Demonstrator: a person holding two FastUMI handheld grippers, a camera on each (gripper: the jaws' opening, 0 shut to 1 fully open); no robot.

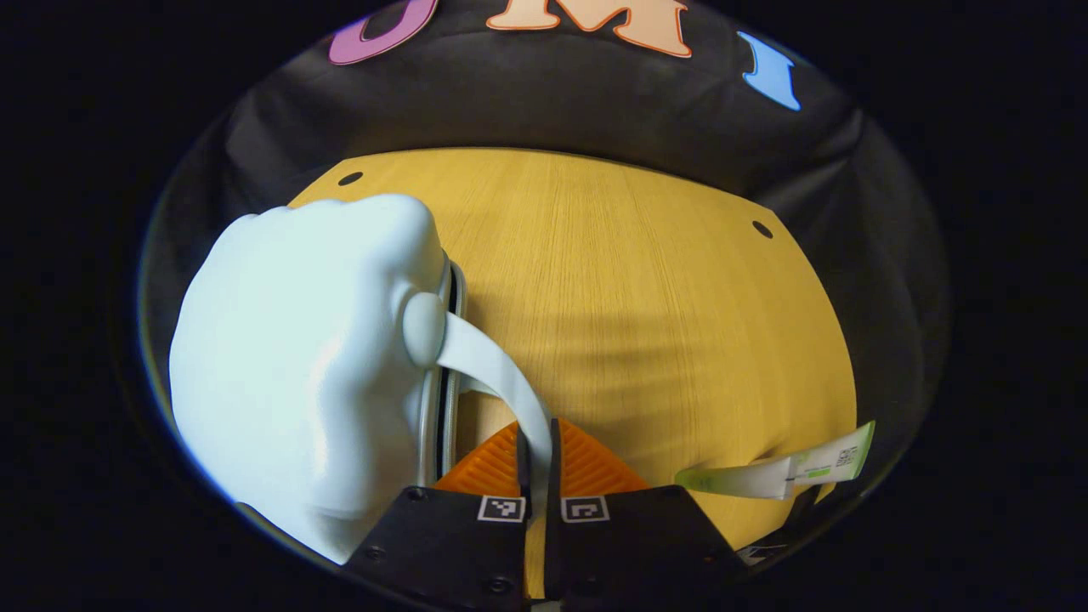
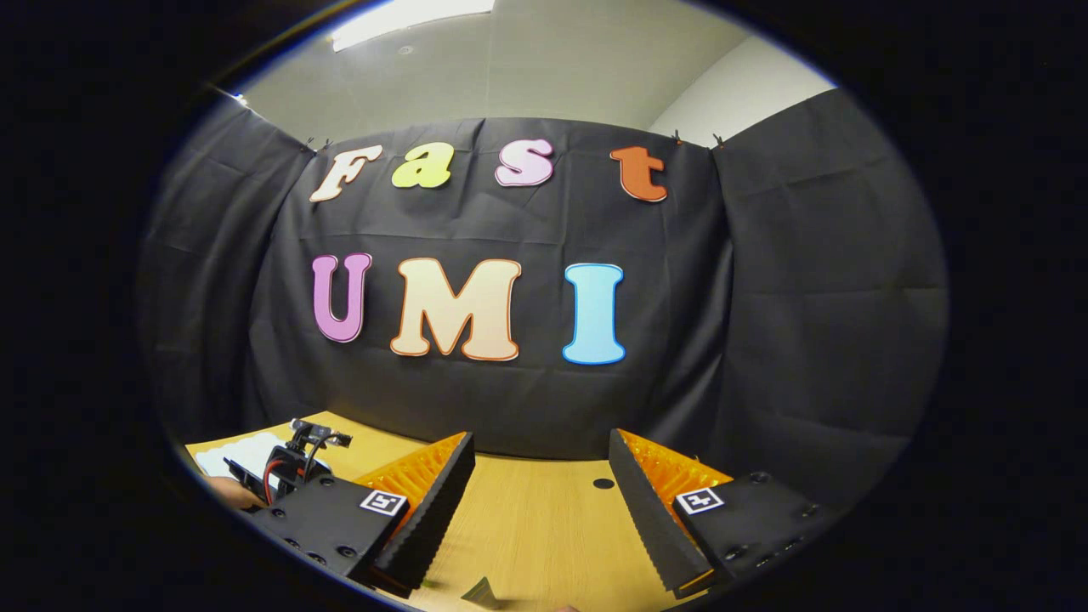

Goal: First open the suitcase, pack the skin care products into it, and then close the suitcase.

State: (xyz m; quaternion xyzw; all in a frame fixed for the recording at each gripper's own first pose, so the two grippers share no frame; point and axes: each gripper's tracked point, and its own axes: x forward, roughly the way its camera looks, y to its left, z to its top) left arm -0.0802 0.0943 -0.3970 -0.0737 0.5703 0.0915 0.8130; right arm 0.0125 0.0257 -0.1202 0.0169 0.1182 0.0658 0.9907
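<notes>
A small pale-blue hard-shell suitcase (image 1: pixel 306 365) lies on the wooden table (image 1: pixel 646 306) at the left of the left gripper view. Its two shells meet along a dark seam. Its flat pale handle (image 1: pixel 497 374) curves from a round knob down into my left gripper (image 1: pixel 537 463), which is shut on it. A white and green skin care tube (image 1: pixel 778 474) lies flat at the lower right. In the right gripper view my right gripper (image 2: pixel 540 510) hangs open above the table with nothing between its fingers. Far off at lower left are the left gripper (image 2: pixel 293 459) and a sliver of the suitcase (image 2: pixel 238 455).
Black cloth closes off the table's far side and right side. Two small dark holes (image 1: pixel 762 229) mark the tabletop near its far corners. A hand (image 2: pixel 225 491) holds the left gripper. A small greenish tip (image 2: pixel 483 592) peeks in at the bottom of the right gripper view.
</notes>
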